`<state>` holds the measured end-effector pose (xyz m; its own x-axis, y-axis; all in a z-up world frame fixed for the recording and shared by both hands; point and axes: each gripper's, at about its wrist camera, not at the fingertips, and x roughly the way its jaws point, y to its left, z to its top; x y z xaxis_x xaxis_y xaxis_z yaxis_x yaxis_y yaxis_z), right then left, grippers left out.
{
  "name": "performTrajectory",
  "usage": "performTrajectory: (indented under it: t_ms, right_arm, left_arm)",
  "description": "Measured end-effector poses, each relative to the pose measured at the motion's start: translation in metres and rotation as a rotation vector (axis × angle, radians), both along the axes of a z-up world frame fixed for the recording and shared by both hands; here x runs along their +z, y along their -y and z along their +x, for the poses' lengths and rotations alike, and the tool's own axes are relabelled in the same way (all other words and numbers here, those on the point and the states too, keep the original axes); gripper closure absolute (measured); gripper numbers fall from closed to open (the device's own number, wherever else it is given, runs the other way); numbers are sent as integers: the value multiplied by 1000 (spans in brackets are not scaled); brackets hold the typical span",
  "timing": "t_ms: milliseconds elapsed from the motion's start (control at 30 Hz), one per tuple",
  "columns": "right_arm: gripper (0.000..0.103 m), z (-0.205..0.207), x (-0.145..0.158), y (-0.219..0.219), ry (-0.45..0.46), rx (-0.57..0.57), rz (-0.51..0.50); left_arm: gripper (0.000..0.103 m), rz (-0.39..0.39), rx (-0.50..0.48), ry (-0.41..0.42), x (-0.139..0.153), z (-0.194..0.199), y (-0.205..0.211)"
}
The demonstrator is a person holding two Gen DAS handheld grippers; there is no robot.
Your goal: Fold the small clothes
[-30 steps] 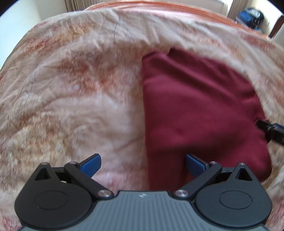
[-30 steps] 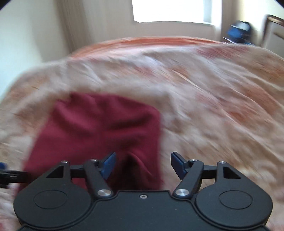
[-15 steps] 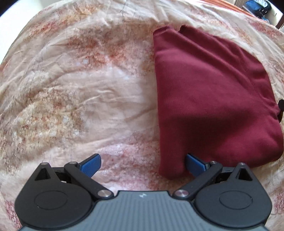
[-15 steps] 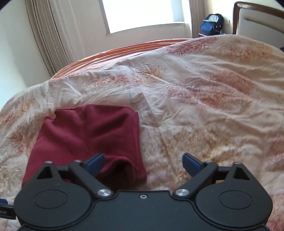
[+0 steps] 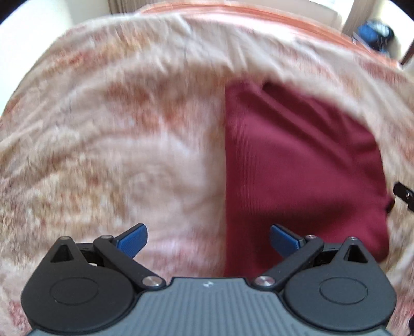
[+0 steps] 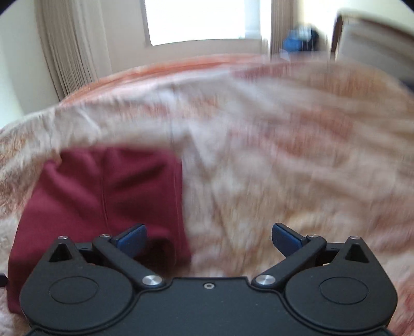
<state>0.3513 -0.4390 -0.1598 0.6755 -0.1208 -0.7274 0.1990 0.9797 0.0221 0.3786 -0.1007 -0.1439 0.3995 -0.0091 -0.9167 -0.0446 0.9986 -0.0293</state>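
Note:
A dark red garment (image 5: pixel 297 165) lies folded flat on the bed. In the left wrist view it fills the right half; in the right wrist view the garment (image 6: pixel 103 201) lies at the lower left. My left gripper (image 5: pixel 208 240) is open and empty, straddling the garment's left edge near its front corner. My right gripper (image 6: pixel 209 239) is open and empty, straddling the garment's right edge near its front corner. A bit of the right gripper (image 5: pixel 403 193) shows at the right edge of the left wrist view. Both views are blurred.
The bed is covered by a cream and orange patterned bedspread (image 5: pixel 116 155), also in the right wrist view (image 6: pixel 297 155). Behind the bed are a window (image 6: pixel 207 20), curtains (image 6: pixel 72 51), a blue bag (image 6: pixel 300 38) and a wooden headboard (image 6: pixel 362 38).
Both grippers stay open and empty. The left view dipped toward the garment, then pulled back level. The right gripper has shifted slightly and its view is blurred by motion.

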Motion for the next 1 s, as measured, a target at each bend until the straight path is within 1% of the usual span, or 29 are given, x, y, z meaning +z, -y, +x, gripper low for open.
performTrajectory:
  t_ms: [67,167,233,333,433,467,533,567,600,700,767,900,1000]
  right_arm:
    - [0,9,8,-9,64,32,-44]
    - [0,35,9,-28,117,122,-63]
    - [0,53,3,-45,127,197,-75]
    - [0,77,-8,-70,125,281,-127]
    - [1,96,-22,-83,130,324,-181]
    - [1,103,-29,-86,118,329,-197]
    - [1,115,-47,-86,64,325,-224]
    - [1,119,-57,-85,42,324,-214]
    - [1,120,-64,-81,41,318,-193]
    - [1,118,-79,-72,72,297,-126]
    - [1,114,-83,-70,105,294,-108]
    - [1,105,-90,-72,161,291,-124]
    - [1,103,-91,-76,183,287,-146]
  left_arm:
    - [1,6,29,38,0,17,1]
    - [1,22,74,67,-10,48,6]
    - [1,17,108,59,-18,65,6]
    - [1,-14,140,50,-28,84,7]
    - [0,-21,124,47,-40,99,9]
    - [0,-18,113,40,-45,103,10]
    - [0,-19,99,10,-56,111,10]
    - [0,-25,102,-3,-60,114,10]
    - [0,-34,107,-9,-62,116,9]
    - [0,-56,114,-19,-66,120,6]
    - [0,-58,108,-13,-67,120,7]
    - [0,-57,104,8,-69,119,8]
    - [0,-56,107,9,-69,119,8]
